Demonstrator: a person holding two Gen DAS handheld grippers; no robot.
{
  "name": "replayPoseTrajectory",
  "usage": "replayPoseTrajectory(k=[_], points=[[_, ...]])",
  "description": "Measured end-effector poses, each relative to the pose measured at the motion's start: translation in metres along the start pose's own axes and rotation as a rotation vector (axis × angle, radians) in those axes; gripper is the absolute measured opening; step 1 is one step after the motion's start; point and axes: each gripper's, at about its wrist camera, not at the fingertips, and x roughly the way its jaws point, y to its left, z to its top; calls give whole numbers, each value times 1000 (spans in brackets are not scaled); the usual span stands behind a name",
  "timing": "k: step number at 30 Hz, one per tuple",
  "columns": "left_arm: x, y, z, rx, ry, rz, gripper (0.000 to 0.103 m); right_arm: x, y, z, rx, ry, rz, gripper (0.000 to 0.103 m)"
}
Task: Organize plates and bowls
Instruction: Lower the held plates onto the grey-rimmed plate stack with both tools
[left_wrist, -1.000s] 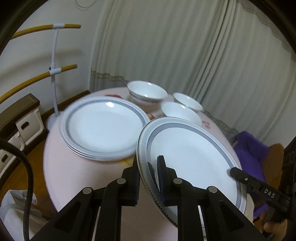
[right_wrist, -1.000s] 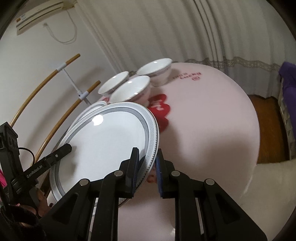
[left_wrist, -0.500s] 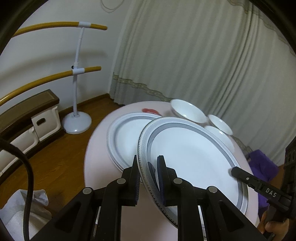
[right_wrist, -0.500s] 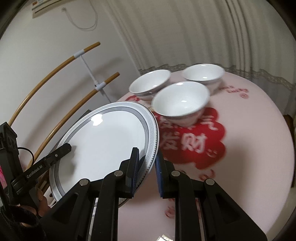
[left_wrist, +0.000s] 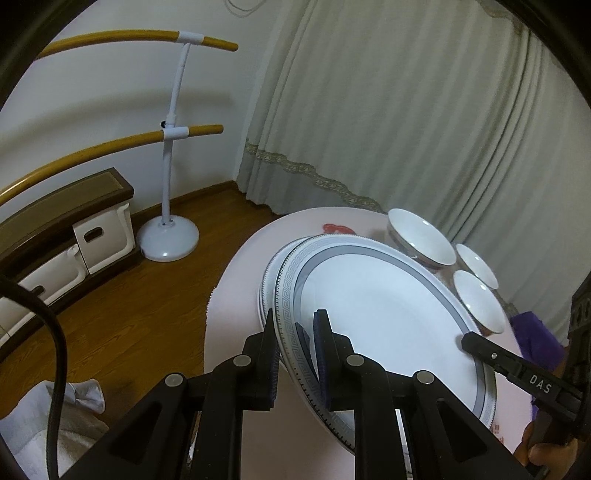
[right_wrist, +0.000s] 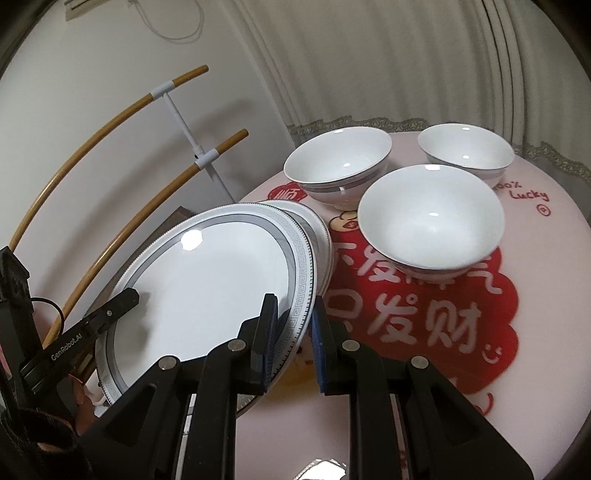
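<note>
You have the grey-banded dinner plate (left_wrist: 384, 325) off the table, carried between both grippers above the stack of matching plates (left_wrist: 275, 266), whose rims show just past its far edge. Your left gripper (left_wrist: 295, 345) is clenched on the plate's rim, one blue pad on top and one underneath, jaws nearly closed. Your right gripper (right_wrist: 291, 334) pinches the opposite rim in the same way, its fingers barely apart with the rim between them.

Three white bowls sit close together beyond the stack on the round table (right_wrist: 554, 258): a near bowl (right_wrist: 430, 218), a left bowl (right_wrist: 338, 158) and a far bowl (right_wrist: 465, 147).

The right wrist view alone shows the tablecloth's red print with white characters (right_wrist: 424, 314). The left wrist view alone shows the wooden floor (left_wrist: 155, 288), the white stand with yellow bars (left_wrist: 168, 184) and the curtain (left_wrist: 406, 110).
</note>
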Motion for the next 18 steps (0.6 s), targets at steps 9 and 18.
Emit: replayPoseTrajectory(k=[9, 18], points=[[27, 1, 16, -9, 11, 5, 13, 10, -1, 4, 1, 14, -11, 17], [50, 2, 20, -15, 29, 15, 13, 15, 0, 2, 13, 16, -31, 17]])
